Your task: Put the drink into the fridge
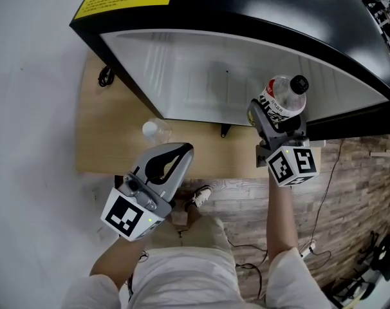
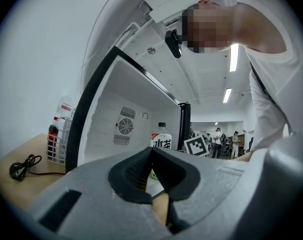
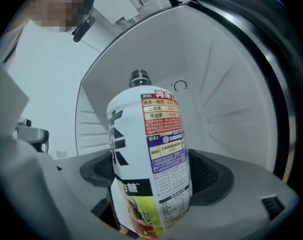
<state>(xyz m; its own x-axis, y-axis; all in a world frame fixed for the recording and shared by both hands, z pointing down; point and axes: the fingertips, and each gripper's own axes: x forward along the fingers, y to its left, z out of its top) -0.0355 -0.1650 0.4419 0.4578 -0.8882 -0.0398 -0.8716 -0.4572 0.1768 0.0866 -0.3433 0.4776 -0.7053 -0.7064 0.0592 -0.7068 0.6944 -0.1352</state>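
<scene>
The drink (image 1: 282, 98) is a plastic bottle with a black cap and a white printed label. My right gripper (image 1: 277, 120) is shut on its body and holds it upright at the right side of the fridge's open front. In the right gripper view the drink (image 3: 147, 154) fills the middle between the jaws of my right gripper (image 3: 151, 176), with the fridge's white inside (image 3: 216, 94) behind it. The fridge (image 1: 259, 5) is black outside. My left gripper (image 1: 182, 152) is shut and holds nothing, lower left of the opening. In the left gripper view my left gripper (image 2: 151, 153) points at the white interior (image 2: 124, 119).
The fridge stands on a wooden table (image 1: 98, 140). A clear cup-like thing (image 1: 154, 131) stands before the opening, and a black cable (image 1: 105, 76) lies left of the fridge. A wire basket (image 2: 59, 141) of bottles stands beside the fridge. Cables (image 1: 324, 224) run over the wood-pattern floor.
</scene>
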